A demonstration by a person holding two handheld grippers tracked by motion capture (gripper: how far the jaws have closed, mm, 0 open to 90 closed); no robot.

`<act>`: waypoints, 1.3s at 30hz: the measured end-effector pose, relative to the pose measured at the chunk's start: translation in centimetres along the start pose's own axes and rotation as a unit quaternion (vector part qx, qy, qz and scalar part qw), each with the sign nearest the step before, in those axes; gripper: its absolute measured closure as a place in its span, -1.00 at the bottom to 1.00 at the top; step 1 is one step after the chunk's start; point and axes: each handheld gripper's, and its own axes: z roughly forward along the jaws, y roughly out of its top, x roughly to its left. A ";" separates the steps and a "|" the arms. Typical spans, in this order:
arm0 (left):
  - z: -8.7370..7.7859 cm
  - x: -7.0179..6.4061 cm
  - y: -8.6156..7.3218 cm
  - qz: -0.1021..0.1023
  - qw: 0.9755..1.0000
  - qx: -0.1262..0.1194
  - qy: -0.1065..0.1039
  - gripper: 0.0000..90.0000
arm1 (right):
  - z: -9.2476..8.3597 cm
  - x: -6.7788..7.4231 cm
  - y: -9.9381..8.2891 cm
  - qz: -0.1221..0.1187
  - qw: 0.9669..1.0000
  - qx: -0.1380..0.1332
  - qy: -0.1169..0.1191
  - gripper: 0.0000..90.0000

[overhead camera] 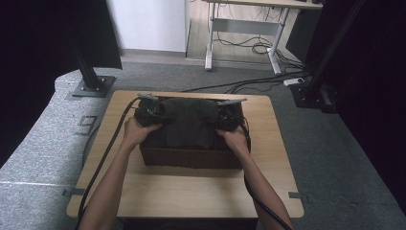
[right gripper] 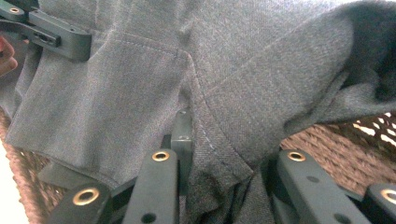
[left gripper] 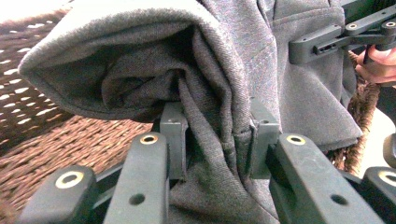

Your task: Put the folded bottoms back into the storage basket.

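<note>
garment (overhead camera: 187, 125) over basket (overhead camera: 190, 157) — both hands low, left gripper (left gripper: 215, 135) and right gripper (right gripper: 219, 140) jaws clamping it.

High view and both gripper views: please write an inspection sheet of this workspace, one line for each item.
Surface: light wooden table, bare around the basket.
Job's things: folded dark grey garment held over and inside a brown wicker basket.
Clutter: nothing seen.
Grippers: left gripper shut on a fold of the garment; right gripper shut on a seamed edge of it. Each is at one end of the basket.
Cables: a black cable trails from the left gripper, another from the right; more cables lie on the floor beyond.
Surroundings: grey carpet, a white desk frame at the back, black stands at both sides.
</note>
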 end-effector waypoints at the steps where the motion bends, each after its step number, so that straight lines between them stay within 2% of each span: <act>1: 0.5 -0.1 0.0 -0.002 1.000 0.001 -0.004 0.48 | -0.2 -0.3 -0.2 0.004 1.000 0.003 -0.002 0.53; 2: 0.9 -0.3 0.1 -0.002 1.000 0.006 -0.008 0.48 | -0.4 -0.6 -0.4 0.008 1.000 0.006 -0.004 0.54; 6: 3.1 -1.3 0.4 0.011 0.999 0.030 0.003 0.49 | -1.4 -1.6 -0.9 0.013 1.000 0.015 -0.020 0.56; 9: 3.6 -1.5 0.3 0.005 1.000 0.031 -0.002 0.49 | -1.7 -2.2 -1.3 0.023 0.999 0.019 -0.027 0.56; 11: 3.6 -1.4 0.2 0.003 0.999 0.039 0.004 0.48 | -1.5 -2.3 -1.3 0.022 0.999 0.023 -0.026 0.56; 13: 3.3 -1.3 0.2 0.005 0.999 0.052 0.017 0.48 | -1.1 -2.0 -1.1 0.016 0.999 0.031 -0.029 0.56; 14: 3.0 -1.3 0.2 0.007 0.998 0.062 0.030 0.48 | -0.8 -1.9 -1.0 0.014 0.999 0.033 -0.029 0.56; 17: 2.7 -1.1 0.2 0.013 0.996 0.076 0.054 0.48 | 0.2 -1.4 -0.6 0.014 0.999 0.045 -0.027 0.55; 21: 3.7 -0.9 0.0 0.007 0.993 0.091 0.072 0.47 | 1.1 -1.6 -0.8 0.023 0.997 0.064 -0.036 0.51; 24: 4.4 -1.1 0.2 0.013 0.989 0.107 0.106 0.40 | 1.3 -2.1 -1.0 0.040 0.995 0.077 -0.044 0.39; 27: 4.5 -1.0 0.2 0.020 0.982 0.124 0.144 0.25 | 1.4 -2.4 -0.9 0.044 0.993 0.087 -0.073 0.12; 30: 4.4 -0.9 0.3 0.010 0.974 0.136 0.181 0.06 | 1.0 -2.8 -0.8 0.041 0.991 0.079 -0.098 -0.09; 31: 4.3 -0.9 0.3 0.005 0.972 0.137 0.189 0.01 | 0.8 -2.9 -0.8 0.039 0.991 0.075 -0.105 -0.14; 33: 3.9 -0.7 0.4 -0.001 0.971 0.136 0.196 -0.08 | 0.3 -3.0 -0.7 0.039 0.990 0.069 -0.113 -0.18; 34: 3.6 -0.7 0.5 0.000 0.969 0.133 0.208 -0.14 | 0.0 -3.1 -0.7 0.035 0.991 0.065 -0.113 -0.20; 39: 2.7 -0.7 0.4 0.014 0.969 0.129 0.212 -0.25 | -0.5 -3.1 -0.7 0.025 0.993 0.053 -0.106 -0.28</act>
